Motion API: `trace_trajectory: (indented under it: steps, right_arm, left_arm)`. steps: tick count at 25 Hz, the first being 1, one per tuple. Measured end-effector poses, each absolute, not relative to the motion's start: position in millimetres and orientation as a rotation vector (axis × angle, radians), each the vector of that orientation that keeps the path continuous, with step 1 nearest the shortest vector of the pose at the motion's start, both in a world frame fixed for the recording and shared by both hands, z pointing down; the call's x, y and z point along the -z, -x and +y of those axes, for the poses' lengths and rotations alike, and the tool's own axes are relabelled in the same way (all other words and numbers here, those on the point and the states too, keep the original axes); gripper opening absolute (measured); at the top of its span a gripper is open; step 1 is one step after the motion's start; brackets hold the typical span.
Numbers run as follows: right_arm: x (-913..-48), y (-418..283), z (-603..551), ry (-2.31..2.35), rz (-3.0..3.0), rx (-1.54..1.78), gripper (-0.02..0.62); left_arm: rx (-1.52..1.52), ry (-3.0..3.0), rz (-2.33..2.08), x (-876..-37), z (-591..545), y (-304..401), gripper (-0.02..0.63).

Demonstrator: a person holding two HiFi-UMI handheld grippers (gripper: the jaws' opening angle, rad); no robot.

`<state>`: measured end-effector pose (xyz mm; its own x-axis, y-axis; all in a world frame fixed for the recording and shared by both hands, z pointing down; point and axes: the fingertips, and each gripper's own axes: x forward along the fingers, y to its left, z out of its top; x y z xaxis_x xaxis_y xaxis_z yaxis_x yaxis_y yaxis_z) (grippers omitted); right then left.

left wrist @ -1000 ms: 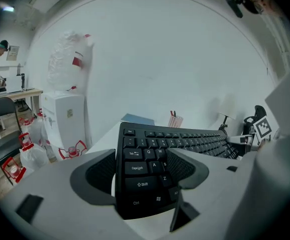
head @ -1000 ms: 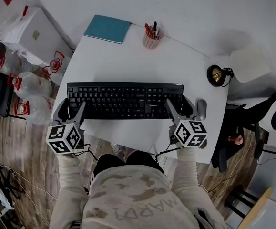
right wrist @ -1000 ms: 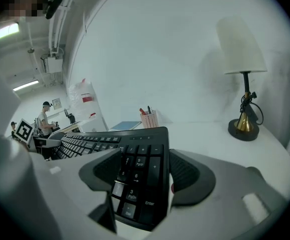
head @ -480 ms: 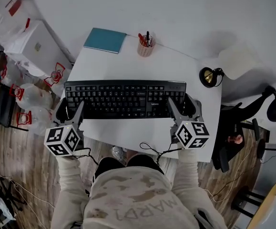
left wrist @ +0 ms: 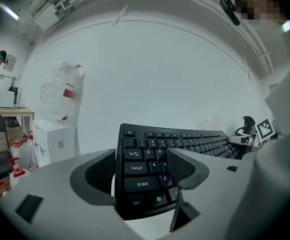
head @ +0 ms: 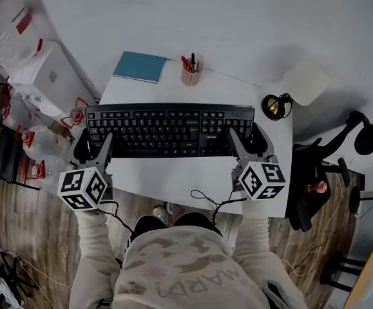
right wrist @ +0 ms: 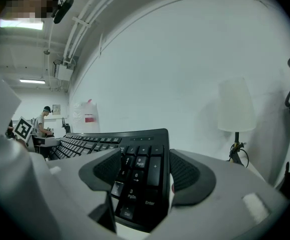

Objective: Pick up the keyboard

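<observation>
The black keyboard point(head: 170, 131) is held level above the white desk point(head: 173, 182), one gripper at each end. My left gripper point(head: 95, 145) is shut on its left end, jaws over the Ctrl and Shift corner point(left wrist: 142, 170). At the number-pad end my right gripper point(head: 246, 140) is likewise shut on it. The left gripper view shows the keyboard point(left wrist: 195, 143) running away to the right. In the right gripper view my right gripper point(right wrist: 145, 174) clamps the number pad, and the keyboard point(right wrist: 92, 141) stretches off to the left.
At the desk's back edge lie a teal notebook point(head: 140, 66) and a pen cup point(head: 190, 74). A lamp point(head: 305, 82) stands at the back right corner. White boxes point(head: 41, 76) and water bottles point(head: 44, 143) sit on the floor at left, a black chair point(head: 312, 185) at right.
The keyboard has risen off the desk with both grippers shut on its ends. It now looks larger against the desk, which has shrunk in the head view.
</observation>
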<state>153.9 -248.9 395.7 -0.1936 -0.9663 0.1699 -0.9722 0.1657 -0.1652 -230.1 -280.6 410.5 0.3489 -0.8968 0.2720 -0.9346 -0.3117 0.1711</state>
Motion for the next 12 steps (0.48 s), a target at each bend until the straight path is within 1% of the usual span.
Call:
trace_trajectory:
  steps: [12]
  right_arm:
    - [-345.8, -155.5, -232.3, -2.069, -2.394, -0.219, 0.314]
  left_arm:
    - [-0.076, -2.417, -1.627, -365.8, -280.4, 226.3, 0.327]
